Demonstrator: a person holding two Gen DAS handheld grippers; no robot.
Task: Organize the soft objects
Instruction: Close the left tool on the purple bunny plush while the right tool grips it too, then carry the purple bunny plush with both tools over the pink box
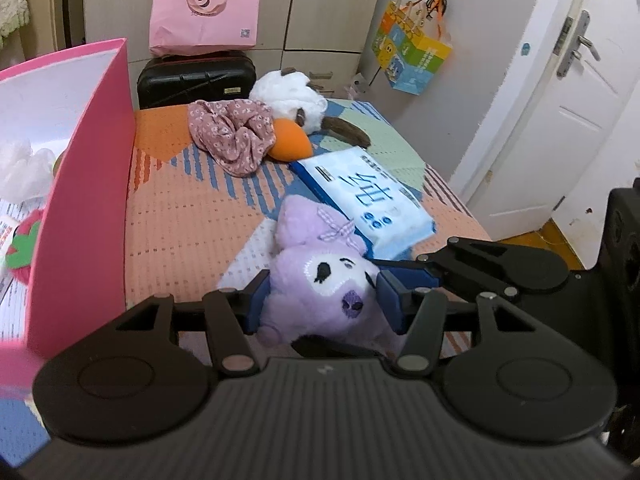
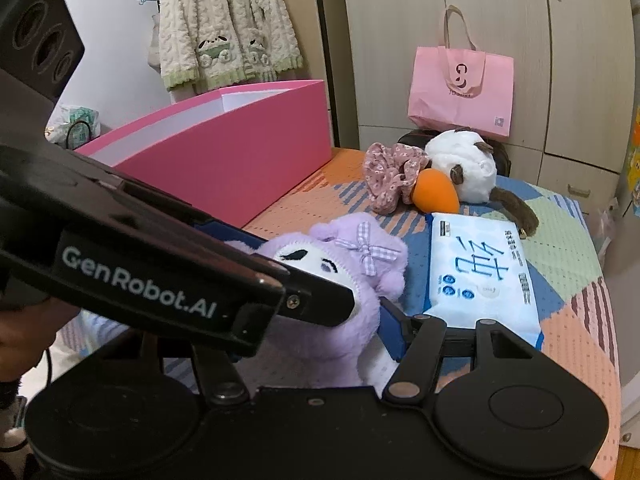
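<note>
While both grippers converge on one toy, the patterned bedspread (image 1: 192,216) serves as the reference surface. Largest upon it is the pink box (image 2: 224,160), standing open at the far left edge of the bedspread, with soft items inside. Beyond the bedspread's far end, a pink tote bag (image 1: 204,8) rests on a black case (image 1: 196,80). Toward that far end lie a white plush (image 2: 460,168) with an orange beak, and a floral cloth (image 1: 232,136) touching it. Mid-bedspread lies a blue tissue pack (image 2: 480,276). Nearest the cameras, the purple plush (image 1: 320,280) sits over the bedspread's near part, just beside the tissue pack. The left gripper (image 1: 320,300) pinches the plush's head between its blue pads; the right gripper (image 2: 360,312) likewise squeezes the plush.
</note>
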